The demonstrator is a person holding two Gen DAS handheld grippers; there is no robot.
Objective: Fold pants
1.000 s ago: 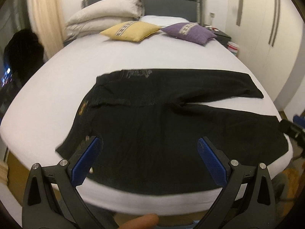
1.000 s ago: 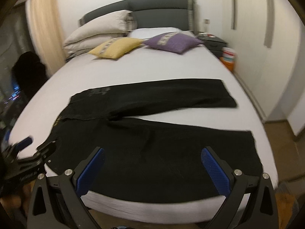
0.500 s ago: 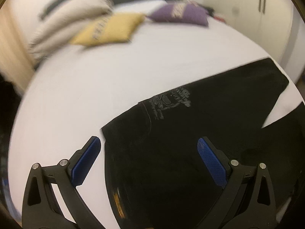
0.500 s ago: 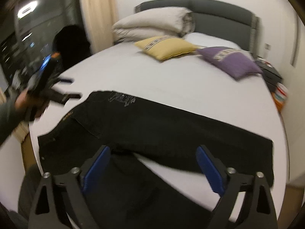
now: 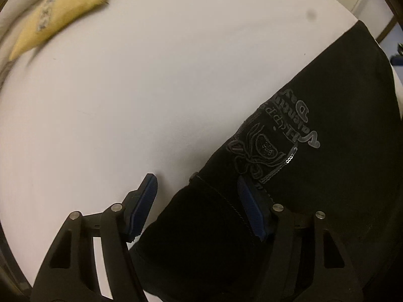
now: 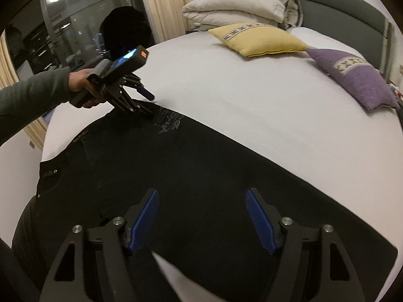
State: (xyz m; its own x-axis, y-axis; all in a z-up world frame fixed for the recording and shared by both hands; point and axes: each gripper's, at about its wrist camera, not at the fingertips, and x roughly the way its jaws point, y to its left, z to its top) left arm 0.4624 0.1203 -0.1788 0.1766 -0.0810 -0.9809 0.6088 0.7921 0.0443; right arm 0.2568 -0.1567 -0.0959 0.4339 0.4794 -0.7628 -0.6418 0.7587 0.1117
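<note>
Black pants point(image 6: 201, 166) lie spread flat on the white bed point(image 6: 252, 95), waist to the left, legs running right. A grey printed logo point(image 5: 277, 136) marks the far waist corner. My left gripper point(image 5: 196, 183) is open and straddles the far edge of the waistband next to the logo, one pad over the sheet and one over the cloth. It also shows in the right wrist view point(image 6: 147, 105), low at the far waist corner. My right gripper point(image 6: 201, 201) is open and hovers over the far leg, near the crotch.
A yellow cushion point(image 6: 257, 39), a purple cushion point(image 6: 352, 75) and a folded duvet point(image 6: 239, 7) lie at the head of the bed. A dark window point(image 6: 63, 37) and a curtain stand to the left. White sheet point(image 5: 126, 88) stretches beyond the pants.
My left gripper has dropped down to the far waist corner and its jaws have narrowed. My right gripper has moved in over the pants and narrowed as well.
</note>
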